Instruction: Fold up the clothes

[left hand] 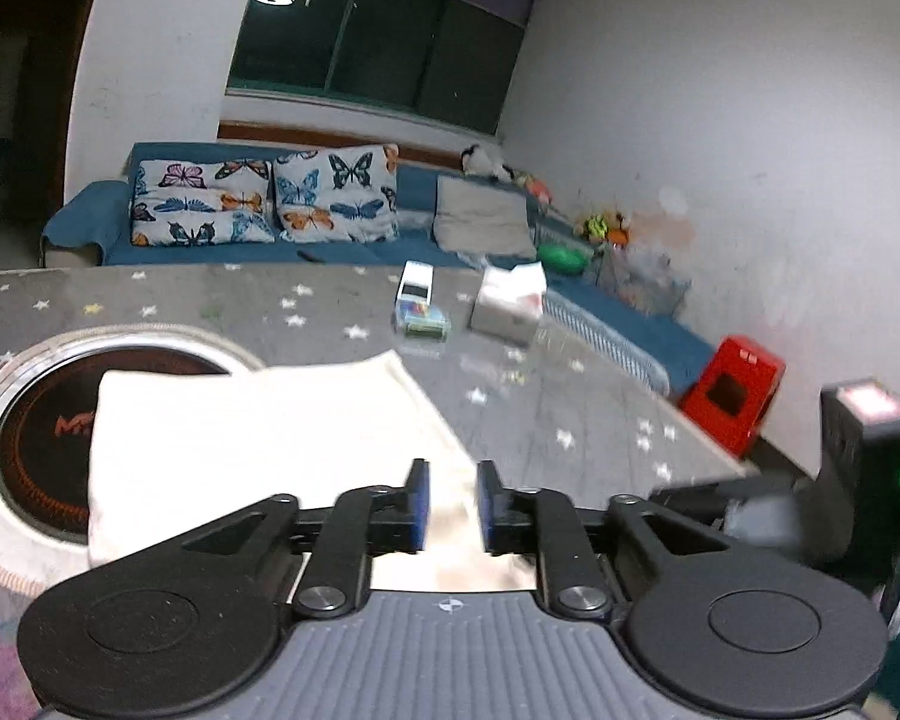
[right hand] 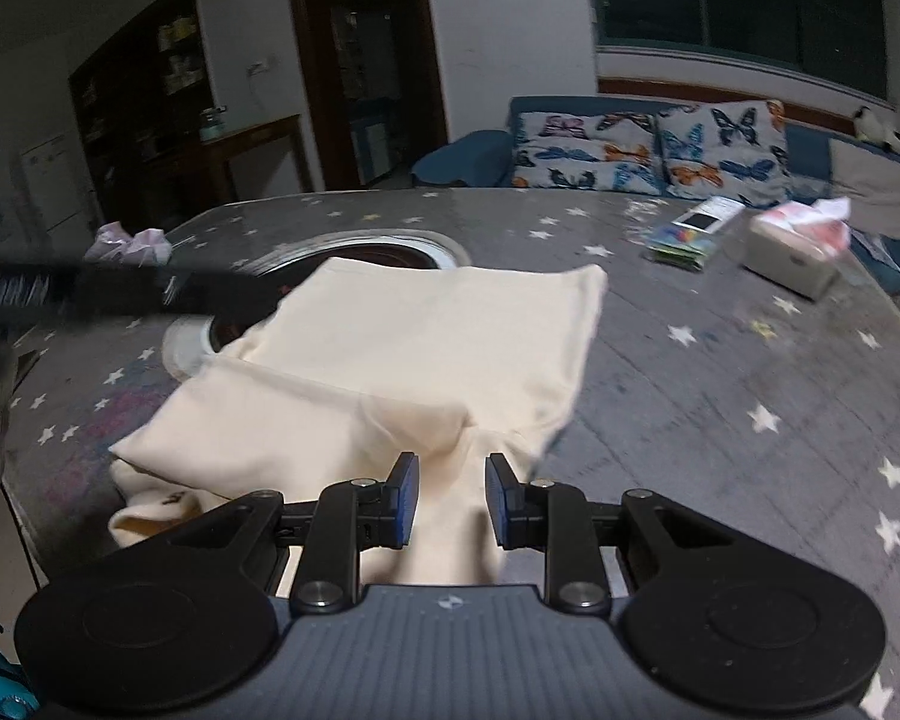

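Note:
A cream garment [right hand: 402,360] lies partly folded on the grey star-patterned table [right hand: 720,372], its far part over a round inset cooktop. In the left wrist view the garment [left hand: 258,444] fills the middle. My left gripper [left hand: 453,495] stands with its jaws a little apart, and the garment's near right corner lies between them. My right gripper [right hand: 453,495] is also a little open, with a fold of the near edge between its jaws. Neither pair of pads visibly presses the cloth. The other gripper shows at the right edge of the left wrist view [left hand: 870,468].
The round cooktop [left hand: 36,420] is set in the table. A tissue box [left hand: 510,306] and a small colourful box [left hand: 423,318] stand at the far right. A pink bag [right hand: 129,243] lies at the far left edge. A blue sofa [left hand: 258,204] with pillows stands behind.

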A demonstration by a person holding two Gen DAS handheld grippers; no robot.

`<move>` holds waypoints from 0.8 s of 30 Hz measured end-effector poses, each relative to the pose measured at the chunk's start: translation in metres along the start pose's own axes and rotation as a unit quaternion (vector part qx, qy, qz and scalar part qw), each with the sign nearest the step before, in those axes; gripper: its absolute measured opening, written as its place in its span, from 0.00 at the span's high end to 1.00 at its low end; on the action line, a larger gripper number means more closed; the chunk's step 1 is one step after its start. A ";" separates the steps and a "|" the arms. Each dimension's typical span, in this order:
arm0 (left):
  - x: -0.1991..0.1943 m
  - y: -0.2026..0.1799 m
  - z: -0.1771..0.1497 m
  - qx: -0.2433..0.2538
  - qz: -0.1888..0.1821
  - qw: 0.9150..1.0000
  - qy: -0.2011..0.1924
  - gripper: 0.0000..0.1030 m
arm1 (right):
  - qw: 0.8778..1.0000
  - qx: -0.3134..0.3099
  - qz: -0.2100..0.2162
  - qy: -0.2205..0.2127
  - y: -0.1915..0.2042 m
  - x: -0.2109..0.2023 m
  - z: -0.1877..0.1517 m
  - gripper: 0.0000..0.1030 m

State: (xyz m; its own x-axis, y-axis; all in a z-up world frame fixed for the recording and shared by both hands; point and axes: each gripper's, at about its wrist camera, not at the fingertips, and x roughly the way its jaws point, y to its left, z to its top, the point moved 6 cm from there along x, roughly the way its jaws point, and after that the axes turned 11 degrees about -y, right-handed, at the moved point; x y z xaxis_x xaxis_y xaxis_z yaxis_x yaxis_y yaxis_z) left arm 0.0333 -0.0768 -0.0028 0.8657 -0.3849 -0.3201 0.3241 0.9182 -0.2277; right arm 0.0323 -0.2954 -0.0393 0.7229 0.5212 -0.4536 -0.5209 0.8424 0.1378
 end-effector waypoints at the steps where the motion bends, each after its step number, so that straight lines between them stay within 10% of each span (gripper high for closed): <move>1: -0.003 0.002 -0.004 0.005 0.005 1.000 0.002 0.71 | 1.000 0.004 -0.003 0.000 -0.003 -0.001 -0.001 0.77; 11: -0.044 0.087 -0.050 0.035 0.130 0.990 0.046 0.58 | 1.000 0.012 0.016 0.019 0.007 0.017 -0.008 0.77; 24: -0.073 0.097 -0.083 0.105 0.117 0.985 0.063 0.51 | 0.999 -0.005 0.013 0.043 0.022 0.020 -0.009 0.93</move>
State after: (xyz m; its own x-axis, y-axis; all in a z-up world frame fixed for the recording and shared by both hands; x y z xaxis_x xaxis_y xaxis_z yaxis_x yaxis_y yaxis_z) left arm -0.0300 0.0324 -0.0779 0.8762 -0.1561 -0.4560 0.2042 0.9772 0.0578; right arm 0.0312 -0.2674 -0.0537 0.6674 0.5288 -0.5244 -0.5435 0.8272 0.1424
